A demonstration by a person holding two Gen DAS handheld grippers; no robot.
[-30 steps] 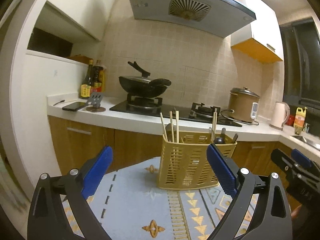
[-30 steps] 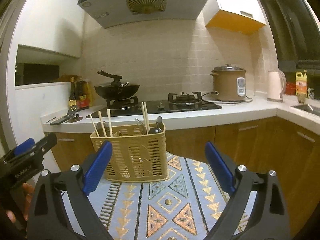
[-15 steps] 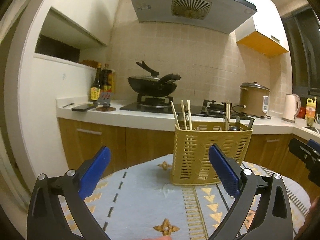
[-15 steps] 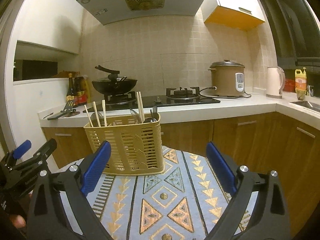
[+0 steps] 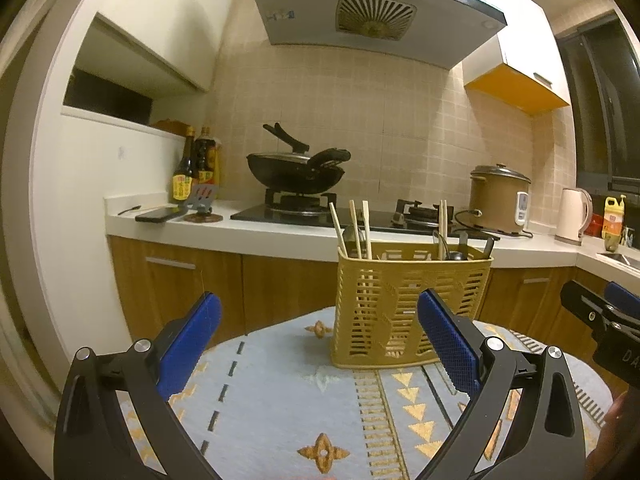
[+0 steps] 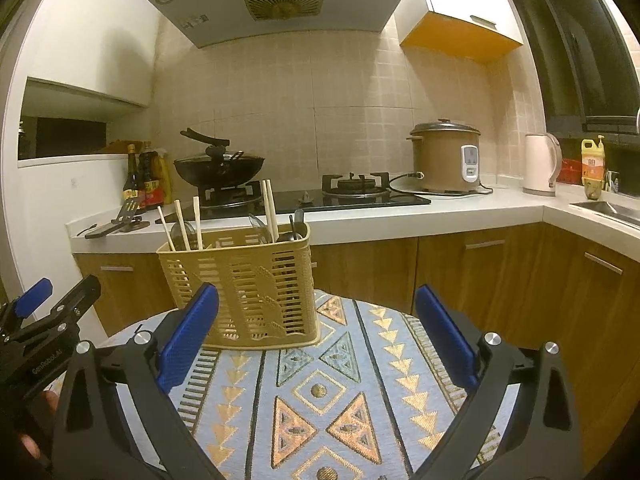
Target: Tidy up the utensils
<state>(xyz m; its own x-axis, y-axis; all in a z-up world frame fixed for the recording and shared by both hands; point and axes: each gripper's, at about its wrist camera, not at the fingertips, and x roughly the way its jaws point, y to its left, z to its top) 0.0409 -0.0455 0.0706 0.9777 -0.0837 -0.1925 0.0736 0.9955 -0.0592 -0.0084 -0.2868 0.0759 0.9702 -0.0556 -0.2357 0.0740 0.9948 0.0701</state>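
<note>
hovering over the patterned tablecloth (image 6: 320, 392) on the round desk, the left gripper (image 5: 320, 344) and the right gripper (image 6: 316, 332) both have their blue pads spread wide and hold nothing. the tan slotted utensil caddy (image 5: 404, 304) stands upright straight ahead of the left gripper and slightly toward its right pad, and ahead of the right gripper toward its left pad. wooden chopsticks (image 5: 354, 228) lean out of the caddy's end farther from the right gripper, while another pair of chopsticks (image 6: 269, 210) and some dark-handled utensils (image 6: 296, 224) sit in the nearer end. no loose utensil shows on the cloth between the pads in either view, so the sorting looks close to done or paused, as far as i can judge. the main risk from here is a reach into the caddy: it looks light and tall, and a pad catching its rim or a leaning chopstick could tip it or slide it on the cloth toward the desk edge beyond it. the two grippers are near each other, each visible at the edge of the other's view, so a careless swing could knock them together.
</note>
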